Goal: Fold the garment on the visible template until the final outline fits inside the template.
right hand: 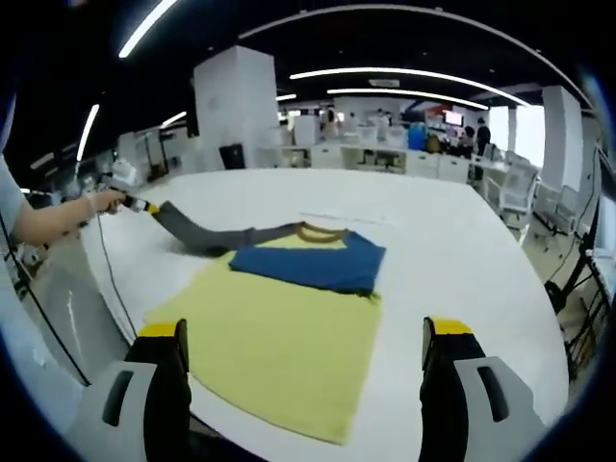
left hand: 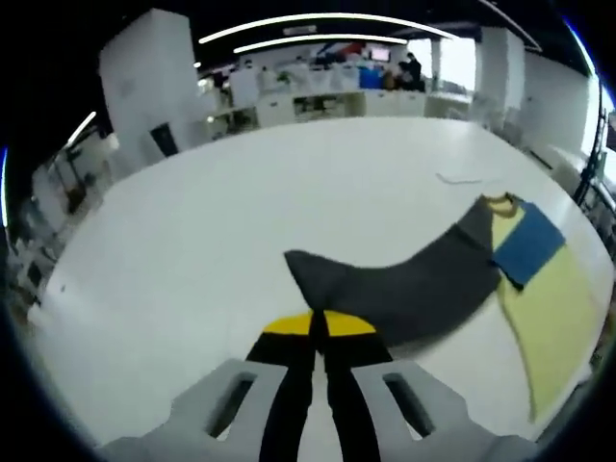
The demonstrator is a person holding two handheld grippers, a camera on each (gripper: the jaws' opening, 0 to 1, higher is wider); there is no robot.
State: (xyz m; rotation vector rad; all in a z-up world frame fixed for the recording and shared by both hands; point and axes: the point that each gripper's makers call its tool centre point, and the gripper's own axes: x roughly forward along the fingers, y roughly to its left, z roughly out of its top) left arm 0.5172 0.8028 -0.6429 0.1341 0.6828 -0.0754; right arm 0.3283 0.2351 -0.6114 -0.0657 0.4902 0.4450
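On the white desk (right hand: 452, 250) lies the garment (right hand: 279, 337), its grey sleeve (left hand: 404, 284) pinched in the left tongs (left hand: 318, 332); right tongs (right hand: 303, 361) gape wide. Folding seems barely begun.

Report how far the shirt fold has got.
Done: little; the yellow, blue and grey shirt lies mostly flat on the white table. In hand: the left tool is shut on the grey sleeve, stretched out sideways. Left: fold sleeves and body; the right tool is open.

Garment (right hand: 289, 318) lies on table (right hand: 452, 250), sleeve (left hand: 385, 289) outstretched.
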